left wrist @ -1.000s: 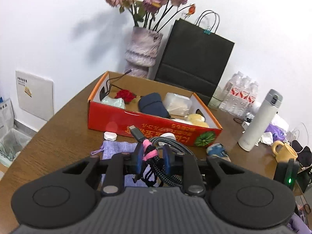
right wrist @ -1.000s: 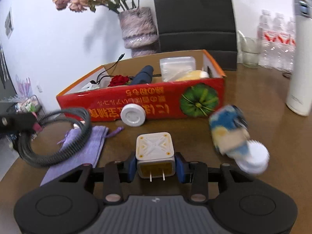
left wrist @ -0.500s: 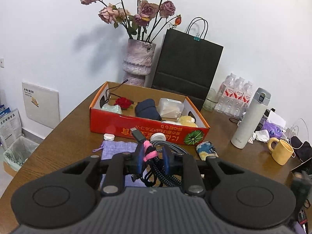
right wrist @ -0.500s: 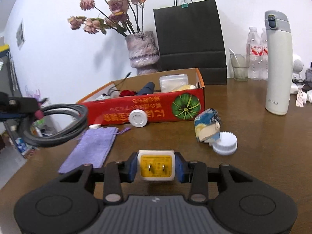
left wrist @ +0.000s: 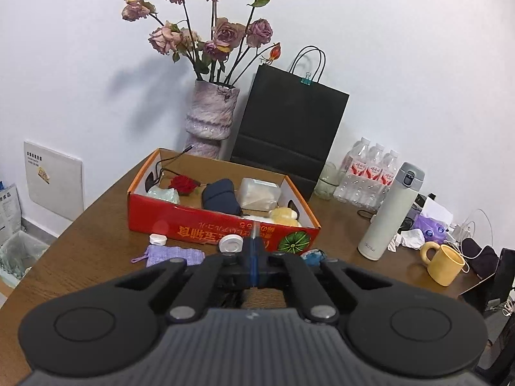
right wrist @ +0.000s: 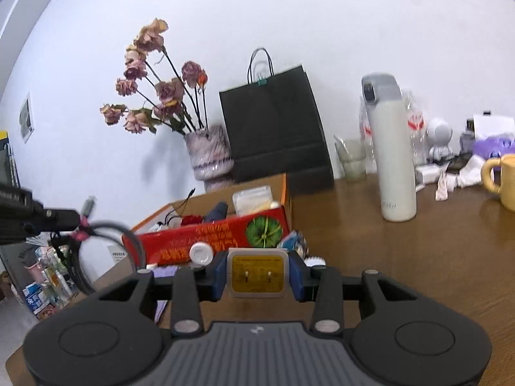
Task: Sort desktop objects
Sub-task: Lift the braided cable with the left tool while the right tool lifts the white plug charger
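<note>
Red cardboard box lies just beyond the right claw, slightly left. That claw clamps the charger, prongs facing the camera. The left claw, raised at far left, pinches the coiled cable.

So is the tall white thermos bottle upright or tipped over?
Upright. The tall white thermos bottle stands on its base on the brown wooden table, grey lid on top.

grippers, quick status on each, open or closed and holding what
Left gripper: closed; the right wrist view shows it gripping the coiled cable.
Right gripper: closed on the white charger plug, prongs facing the camera.
</note>
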Motion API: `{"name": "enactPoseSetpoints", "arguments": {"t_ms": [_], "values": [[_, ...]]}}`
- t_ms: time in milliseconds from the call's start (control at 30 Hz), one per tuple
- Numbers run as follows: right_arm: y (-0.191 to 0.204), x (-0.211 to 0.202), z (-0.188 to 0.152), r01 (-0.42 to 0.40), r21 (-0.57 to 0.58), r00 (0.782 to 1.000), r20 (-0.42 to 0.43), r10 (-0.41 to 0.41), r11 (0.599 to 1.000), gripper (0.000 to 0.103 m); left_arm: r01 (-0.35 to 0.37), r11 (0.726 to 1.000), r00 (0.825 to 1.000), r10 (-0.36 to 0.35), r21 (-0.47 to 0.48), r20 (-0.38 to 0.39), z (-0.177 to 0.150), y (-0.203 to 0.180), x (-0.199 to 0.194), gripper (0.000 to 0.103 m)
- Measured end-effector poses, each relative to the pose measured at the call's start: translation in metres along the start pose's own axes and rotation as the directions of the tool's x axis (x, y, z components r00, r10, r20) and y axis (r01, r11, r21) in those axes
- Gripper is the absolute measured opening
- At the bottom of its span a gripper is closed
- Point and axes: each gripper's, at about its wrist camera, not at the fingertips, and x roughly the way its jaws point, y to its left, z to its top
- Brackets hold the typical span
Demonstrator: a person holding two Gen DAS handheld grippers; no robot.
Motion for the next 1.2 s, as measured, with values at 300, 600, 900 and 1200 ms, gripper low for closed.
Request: {"name": "enactPoseSetpoints", "arguments": {"t_ms": [300, 600, 900, 1200], "values": [[0.003, 0.033, -0.018, 0.014, -0.005, 0.989, -0.145, -0.015, 1.0, 0.038, 0.043, 0.989, 0.983, -0.017, 0.139, -0.184, -0.044, 0.009, 0.042, 0.004], [0.001, 0.039, -0.024, 0.029, -0.002, 0.983, -0.182, -0.029, 1.0, 0.038, 0.06, 0.993, 0.933, -0.02, 0.1, -0.359, -0.089, 0.031, 0.054, 0.064], [0.004, 0.033, -0.023, 0.023, -0.012, 0.985, -0.172, -0.025, 1.0, 0.038, 0.008, 0.956, 0.934, 0.098, 0.293, -0.345, -0.101, -0.007, 0.068, 0.01], [0.006, 0.014, -0.017, -0.01, -0.017, 0.992, -0.122, 0.007, 1.0, 0.038, 0.025, 0.963, 0.99, 0.013, 0.27, -0.14, -0.064, -0.028, 0.024, 0.006]]}}
